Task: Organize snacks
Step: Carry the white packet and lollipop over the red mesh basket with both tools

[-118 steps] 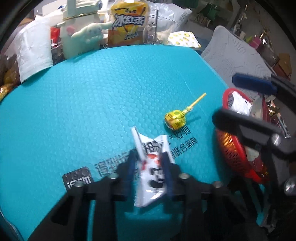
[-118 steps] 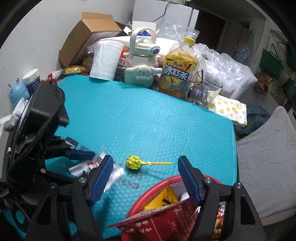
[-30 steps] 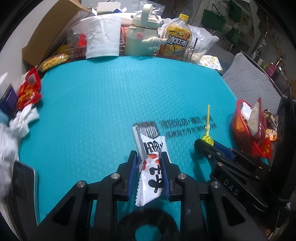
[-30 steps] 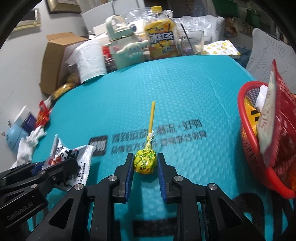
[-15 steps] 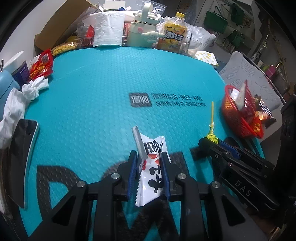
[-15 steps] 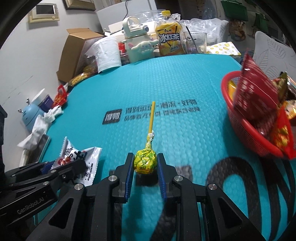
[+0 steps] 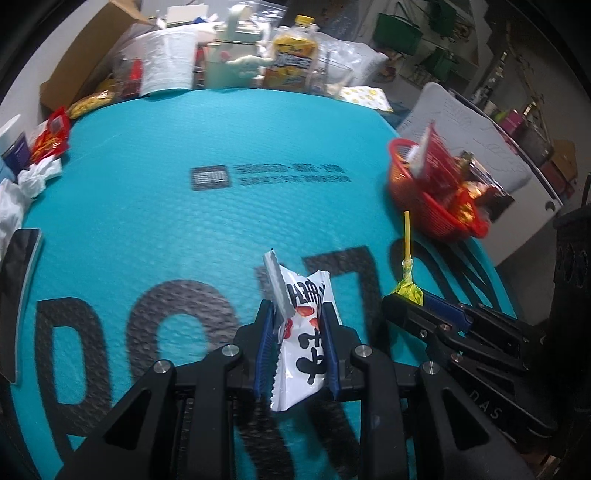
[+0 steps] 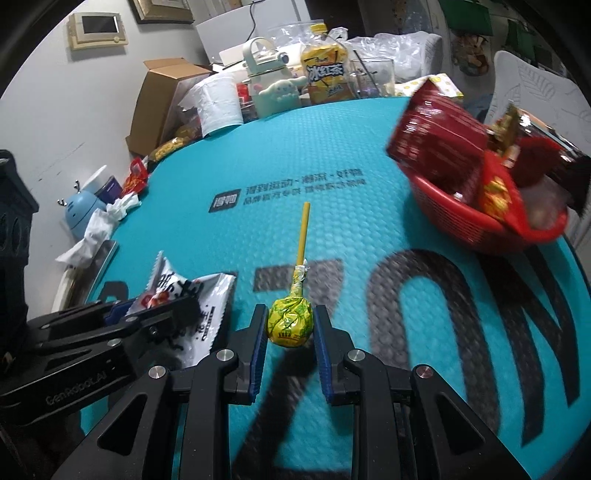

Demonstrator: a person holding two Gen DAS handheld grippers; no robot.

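Though blurred, basket (image 7: 424,192) (red) beyond lollipop (image 8: 290,322).

"GenRobot.AI" marks the left tongs (image 8: 155,314); "冰红茶" labels the yellow bottle (image 8: 327,75).

left claw (image 7: 297,336) gripping snack packet (image 7: 301,339), lollipop (image 7: 408,286) beside

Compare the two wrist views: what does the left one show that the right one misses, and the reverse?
Only the left wrist view shows the dark green bags hanging on the far wall.

Only the right wrist view shows the framed wall panel and the light blue round gadget off the mat's edge.

Both show the left gripper shut on the white printed snack packet, the right gripper shut on the yellow-wrapped lollipop, the red mesh basket, and the teal mat.
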